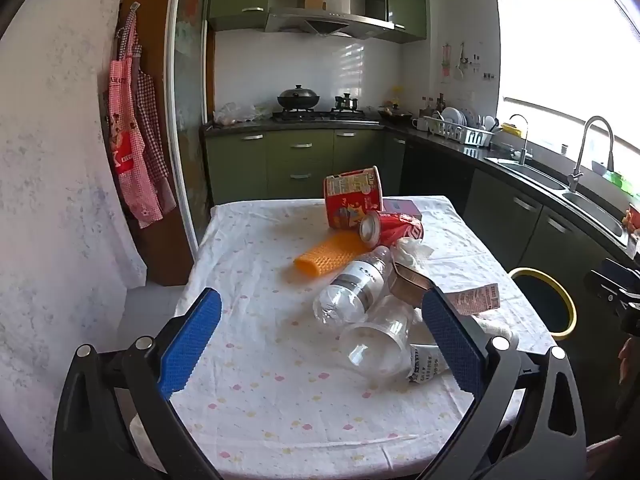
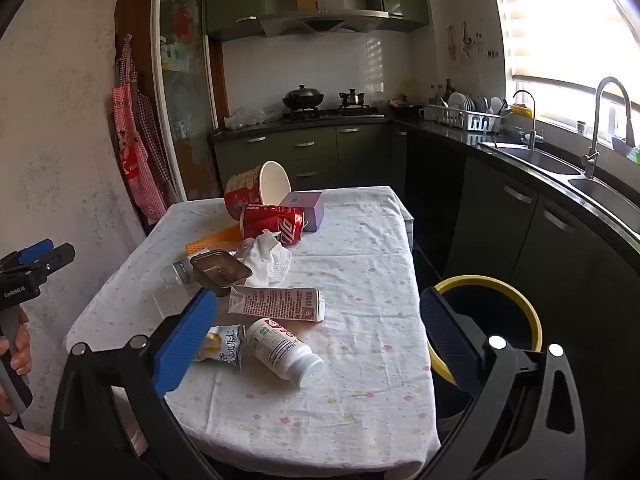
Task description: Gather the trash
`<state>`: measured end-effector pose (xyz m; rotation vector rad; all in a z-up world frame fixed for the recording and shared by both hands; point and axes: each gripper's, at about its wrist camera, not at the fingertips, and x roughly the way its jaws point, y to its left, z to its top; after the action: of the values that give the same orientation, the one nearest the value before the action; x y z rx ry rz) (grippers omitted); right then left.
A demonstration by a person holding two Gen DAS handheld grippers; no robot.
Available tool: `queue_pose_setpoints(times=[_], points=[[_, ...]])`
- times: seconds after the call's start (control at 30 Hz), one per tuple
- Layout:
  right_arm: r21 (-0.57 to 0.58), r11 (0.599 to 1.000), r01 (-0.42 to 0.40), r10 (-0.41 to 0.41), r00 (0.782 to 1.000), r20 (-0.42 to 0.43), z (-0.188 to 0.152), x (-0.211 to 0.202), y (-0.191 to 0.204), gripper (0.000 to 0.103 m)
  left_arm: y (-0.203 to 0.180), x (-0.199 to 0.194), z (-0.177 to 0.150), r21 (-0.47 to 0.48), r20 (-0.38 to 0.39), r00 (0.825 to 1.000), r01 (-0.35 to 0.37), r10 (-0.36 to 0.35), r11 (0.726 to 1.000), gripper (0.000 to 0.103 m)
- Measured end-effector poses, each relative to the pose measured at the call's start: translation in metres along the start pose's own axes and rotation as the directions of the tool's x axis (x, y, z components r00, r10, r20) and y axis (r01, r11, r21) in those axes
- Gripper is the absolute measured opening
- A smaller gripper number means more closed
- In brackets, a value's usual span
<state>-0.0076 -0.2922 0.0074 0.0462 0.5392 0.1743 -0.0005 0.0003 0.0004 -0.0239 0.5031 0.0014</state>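
Trash lies on the table's floral cloth [image 1: 256, 360]: a red noodle cup [image 1: 353, 200], a red cola can [image 1: 390, 230], an orange mesh sleeve [image 1: 326, 258], a clear bottle [image 1: 354, 284], a clear plastic cup [image 1: 378, 340], a brown tray [image 1: 408, 286] and crumpled tissue [image 1: 410, 250]. The right wrist view adds a pink carton [image 2: 276, 304], a white pill bottle [image 2: 284, 350], a snack wrapper [image 2: 222, 344] and a purple box [image 2: 306, 208]. My left gripper [image 1: 320, 308] is open above the near table. My right gripper [image 2: 318, 306] is open and empty. A yellow-rimmed bin [image 2: 516, 316] stands right of the table.
Dark kitchen counters with a sink [image 2: 536, 160] and dish rack [image 2: 464, 118] run along the right. A stove with a wok [image 1: 298, 100] is at the back. Aprons [image 1: 134, 140] hang on the left wall. The left gripper's handle [image 2: 24, 276] shows at the left.
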Motion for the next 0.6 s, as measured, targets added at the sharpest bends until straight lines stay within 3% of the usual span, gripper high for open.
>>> queue_pose_setpoints(times=[0.6], points=[[-0.001, 1.0, 0.005, -0.005, 1.0, -0.014, -0.001, 0.008, -0.0004, 0.097, -0.0029, 0.0079, -0.0035, 0.008, -0.035, 0.999, 0.022, -0.022, 1.0, 0.099]])
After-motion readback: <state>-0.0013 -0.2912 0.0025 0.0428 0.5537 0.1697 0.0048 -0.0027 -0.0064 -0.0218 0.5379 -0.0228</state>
